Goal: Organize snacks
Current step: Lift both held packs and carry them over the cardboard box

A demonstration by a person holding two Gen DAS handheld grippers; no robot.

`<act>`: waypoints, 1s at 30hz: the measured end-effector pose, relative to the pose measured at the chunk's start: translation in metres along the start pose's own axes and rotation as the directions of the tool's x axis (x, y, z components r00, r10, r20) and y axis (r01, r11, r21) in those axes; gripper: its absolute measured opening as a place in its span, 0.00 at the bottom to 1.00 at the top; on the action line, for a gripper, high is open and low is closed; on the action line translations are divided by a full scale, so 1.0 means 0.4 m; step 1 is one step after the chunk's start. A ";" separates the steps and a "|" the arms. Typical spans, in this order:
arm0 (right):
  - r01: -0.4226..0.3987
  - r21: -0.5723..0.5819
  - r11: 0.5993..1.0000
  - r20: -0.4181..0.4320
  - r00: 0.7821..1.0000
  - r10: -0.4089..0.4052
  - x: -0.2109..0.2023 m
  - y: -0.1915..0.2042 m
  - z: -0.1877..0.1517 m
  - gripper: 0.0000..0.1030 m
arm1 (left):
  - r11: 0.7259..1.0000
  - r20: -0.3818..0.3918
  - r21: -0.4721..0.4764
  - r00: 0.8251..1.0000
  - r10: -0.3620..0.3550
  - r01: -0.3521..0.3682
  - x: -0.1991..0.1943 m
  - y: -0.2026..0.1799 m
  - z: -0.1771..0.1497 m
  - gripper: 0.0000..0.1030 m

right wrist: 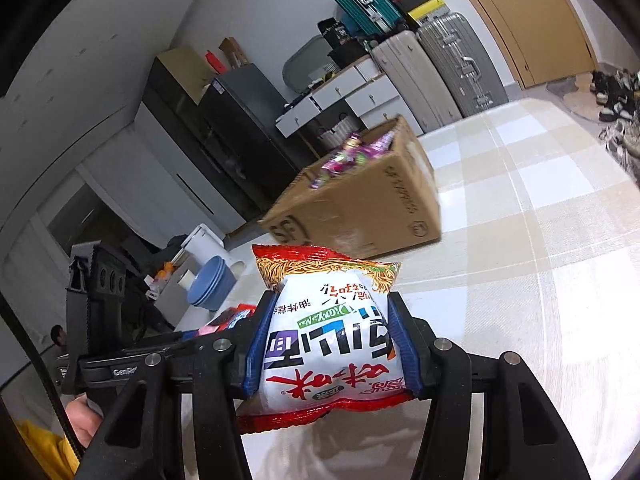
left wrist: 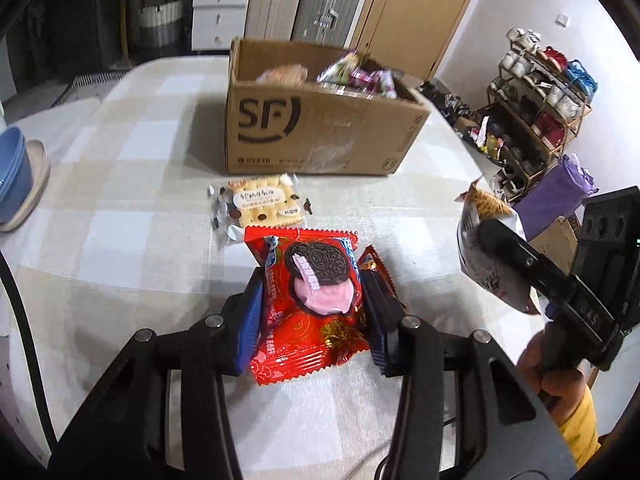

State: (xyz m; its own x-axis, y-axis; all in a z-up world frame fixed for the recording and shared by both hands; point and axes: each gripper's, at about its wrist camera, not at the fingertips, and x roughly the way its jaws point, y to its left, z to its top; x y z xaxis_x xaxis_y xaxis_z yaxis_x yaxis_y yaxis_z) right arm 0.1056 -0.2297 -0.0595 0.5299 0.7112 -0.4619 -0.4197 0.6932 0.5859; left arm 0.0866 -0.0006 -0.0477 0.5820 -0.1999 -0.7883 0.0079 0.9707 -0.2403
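Note:
My left gripper [left wrist: 314,304] is shut on a red Oreo cookie packet [left wrist: 308,300], held just above the checked tablecloth. A cracker packet [left wrist: 260,204] lies on the cloth just beyond it. My right gripper [right wrist: 326,344] is shut on a white-and-red noodle snack bag [right wrist: 328,336], lifted above the table; the bag also shows in the left wrist view [left wrist: 486,248] at the right. An open SF cardboard box [left wrist: 320,128] with several snack packets inside stands at the far side of the table, also seen in the right wrist view [right wrist: 360,208].
Stacked blue bowls [left wrist: 12,172] sit at the table's left edge, also in the right wrist view [right wrist: 212,284]. A shoe rack [left wrist: 540,108] and a purple bag [left wrist: 556,196] stand beyond the right edge. Suitcases and drawers line the far wall.

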 end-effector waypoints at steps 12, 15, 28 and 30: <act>0.133 -0.094 0.987 0.071 0.989 -0.126 -0.110 0.215 -0.015 0.53 | 0.998 0.140 0.057 0.990 0.010 -0.018 -0.210 -0.006 -0.024 0.40; 0.134 -0.100 0.986 0.059 0.990 -0.129 -0.104 0.235 -0.031 0.53 | 0.998 0.163 0.066 0.986 0.013 -0.025 -0.255 0.002 -0.038 0.40; 0.195 -0.159 0.968 0.058 0.981 -0.188 -0.075 0.267 0.028 0.53 | 0.997 0.175 0.070 0.984 0.020 -0.033 -0.297 0.068 0.007 0.40; 0.194 -0.180 0.964 0.074 0.980 -0.183 -0.074 0.277 0.063 0.53 | 0.996 0.197 0.081 0.980 0.023 -0.039 -0.318 0.077 0.045 0.40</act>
State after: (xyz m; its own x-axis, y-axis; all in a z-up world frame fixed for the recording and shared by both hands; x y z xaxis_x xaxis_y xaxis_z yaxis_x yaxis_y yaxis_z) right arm 0.0618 -0.1770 0.0359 0.6512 0.5613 -0.5108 -0.4346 0.8276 0.3552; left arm 0.0276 0.0573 0.0554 0.7305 -0.1475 -0.6668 0.0507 0.9854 -0.1624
